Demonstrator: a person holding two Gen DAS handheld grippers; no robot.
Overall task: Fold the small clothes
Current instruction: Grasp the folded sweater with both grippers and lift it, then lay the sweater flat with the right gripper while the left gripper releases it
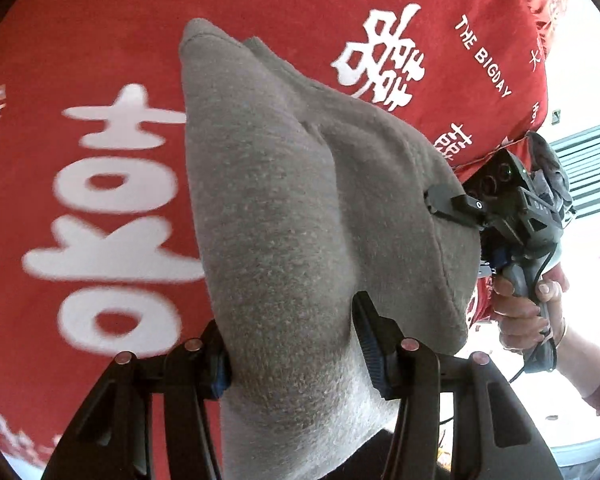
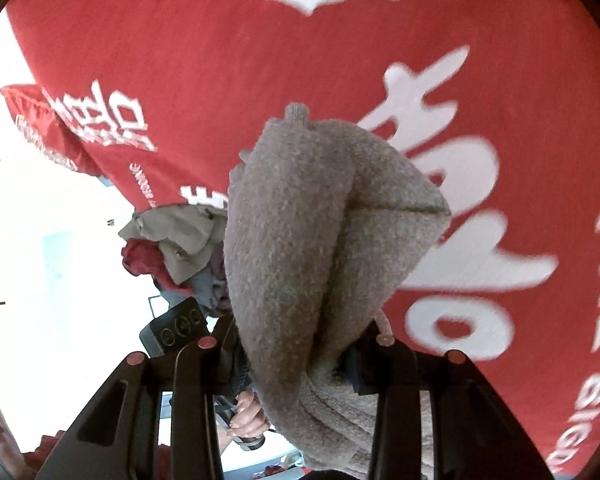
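Your left gripper (image 1: 296,352) is clamped on the near edge of the grey knit garment (image 1: 300,208), its pads biting a bunched thickness of fabric. Your right gripper (image 2: 296,360) pinches another edge of that garment, so the piece hangs slack between your two hands, lifted above the red cloth (image 1: 80,40) with white lettering.

Risk: both holds appear to sit on thick, rolled fabric, not a flat hem. If you pull the grippers apart quickly, a layer may slide out and the garment will drop in a heap. The sagging middle could also fold crooked when you lower it.

Farther off, a pile of other clothes (image 2: 176,248) lies at the left edge of the red cloth. Keep the garment's hanging corner away from it.
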